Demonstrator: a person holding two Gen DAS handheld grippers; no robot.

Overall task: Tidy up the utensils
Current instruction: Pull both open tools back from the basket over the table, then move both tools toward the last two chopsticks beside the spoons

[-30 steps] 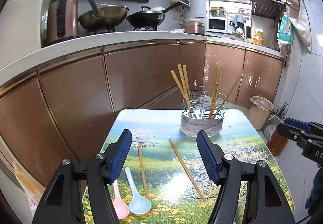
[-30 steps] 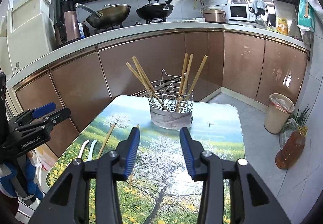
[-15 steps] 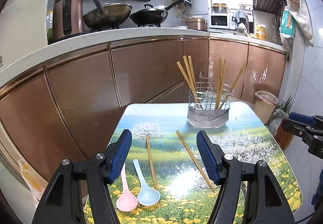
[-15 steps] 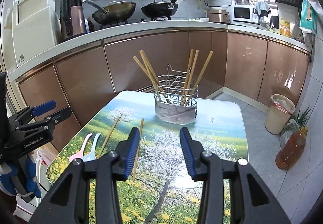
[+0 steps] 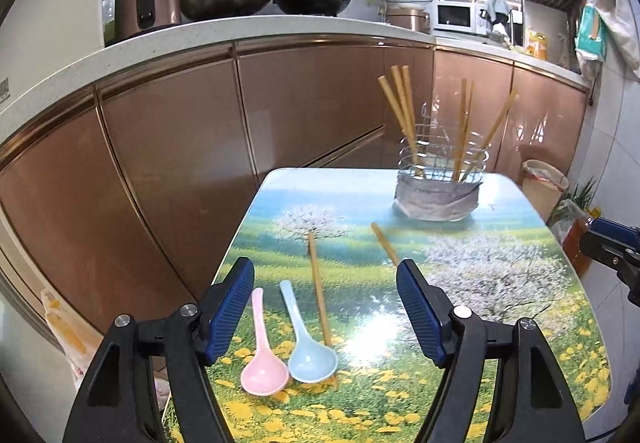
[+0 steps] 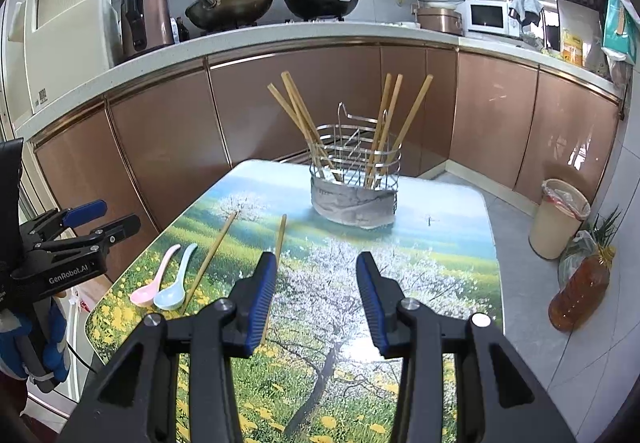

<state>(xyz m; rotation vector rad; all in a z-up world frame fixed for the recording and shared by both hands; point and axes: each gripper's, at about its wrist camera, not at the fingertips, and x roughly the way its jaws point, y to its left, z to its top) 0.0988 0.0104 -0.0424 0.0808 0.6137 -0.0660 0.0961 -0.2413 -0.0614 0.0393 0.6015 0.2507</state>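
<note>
A pink spoon (image 5: 261, 355) and a light blue spoon (image 5: 306, 347) lie side by side near the table's front left. Two loose wooden chopsticks (image 5: 319, 291) (image 6: 279, 239) lie beside them. A wire utensil basket (image 5: 438, 185) (image 6: 354, 187) at the table's far end holds several upright chopsticks. My left gripper (image 5: 326, 305) hovers above the spoons, its jaws opening with nothing between them. My right gripper (image 6: 316, 293) hangs over the table's middle, its jaws apart and empty, one chopstick running under its left finger. The left gripper (image 6: 76, 239) also shows at the left edge of the right wrist view.
The table (image 6: 440, 243) has a printed landscape top. Copper cabinets (image 5: 168, 163) and a counter with woks stand behind it. On the floor to the right are a bin (image 6: 560, 219) and an orange bottle (image 6: 580, 291).
Both grippers have sunk toward the table and tipped downward, so the spoons and chopsticks sit higher and larger in view. The left jaws have spread a little wider.
</note>
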